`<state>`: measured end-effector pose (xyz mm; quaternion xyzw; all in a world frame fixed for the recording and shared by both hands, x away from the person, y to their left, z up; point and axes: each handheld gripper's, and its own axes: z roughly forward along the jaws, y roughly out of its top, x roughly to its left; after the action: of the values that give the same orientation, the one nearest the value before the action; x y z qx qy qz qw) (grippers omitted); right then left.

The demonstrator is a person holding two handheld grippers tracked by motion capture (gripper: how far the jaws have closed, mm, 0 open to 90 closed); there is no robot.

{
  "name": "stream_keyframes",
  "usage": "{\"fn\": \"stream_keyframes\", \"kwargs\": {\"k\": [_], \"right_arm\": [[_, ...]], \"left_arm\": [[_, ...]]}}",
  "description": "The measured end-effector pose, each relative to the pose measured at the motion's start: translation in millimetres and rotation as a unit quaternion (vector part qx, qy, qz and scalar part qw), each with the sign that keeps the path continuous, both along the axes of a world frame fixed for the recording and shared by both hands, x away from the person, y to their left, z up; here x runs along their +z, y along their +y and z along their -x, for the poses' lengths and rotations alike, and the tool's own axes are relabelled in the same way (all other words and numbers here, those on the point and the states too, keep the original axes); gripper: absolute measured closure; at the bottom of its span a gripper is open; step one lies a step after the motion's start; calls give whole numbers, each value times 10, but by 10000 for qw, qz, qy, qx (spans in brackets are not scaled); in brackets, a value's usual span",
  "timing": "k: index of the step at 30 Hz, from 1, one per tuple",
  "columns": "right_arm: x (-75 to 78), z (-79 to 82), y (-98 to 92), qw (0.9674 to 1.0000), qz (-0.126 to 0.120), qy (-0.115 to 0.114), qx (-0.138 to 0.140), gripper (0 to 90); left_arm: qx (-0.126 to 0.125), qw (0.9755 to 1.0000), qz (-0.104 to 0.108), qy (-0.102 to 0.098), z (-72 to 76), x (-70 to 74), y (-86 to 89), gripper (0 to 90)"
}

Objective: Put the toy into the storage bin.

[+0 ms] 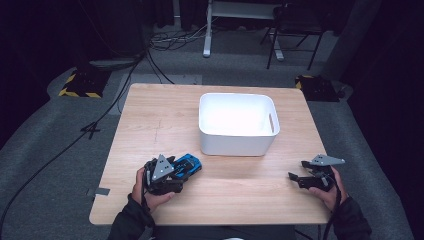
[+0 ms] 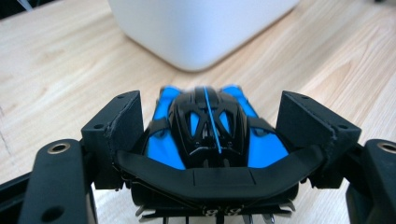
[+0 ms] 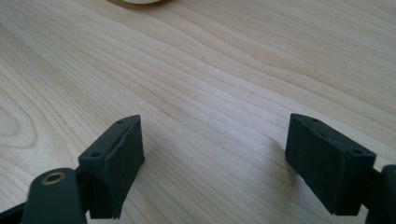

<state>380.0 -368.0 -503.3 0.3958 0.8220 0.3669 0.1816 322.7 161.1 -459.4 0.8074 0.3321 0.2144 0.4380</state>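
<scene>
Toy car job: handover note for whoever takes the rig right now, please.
Left gripper: shut on the blue and black toy car, one of its fingers on each side of the car. The high view shows it near the table's front left.
Right gripper: open, nothing between its fingers, low over bare wood at front right.
White bin: mid-table, beyond the car, looks empty.
Done: car gripped.
Left: probably carry it to the bin and release; not yet begun.
</scene>
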Motion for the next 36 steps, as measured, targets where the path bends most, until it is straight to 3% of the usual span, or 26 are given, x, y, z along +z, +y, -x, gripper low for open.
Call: {"fn": "stream_keyframes", "kwargs": {"k": [13,25,36], "right_arm": [[3,2,-6,10000,13,8,34,194],[2,3,-6,10000,6,4,40,195],[1,4,-4,10000,2,3,35,195]], "left_arm": [[-99,9992,268,-277,-54,203,-52,242],[-202,9982,366,-436,-128,356,-118,242],[-198,9972,563,-448,-193,457,-130,242]]}}
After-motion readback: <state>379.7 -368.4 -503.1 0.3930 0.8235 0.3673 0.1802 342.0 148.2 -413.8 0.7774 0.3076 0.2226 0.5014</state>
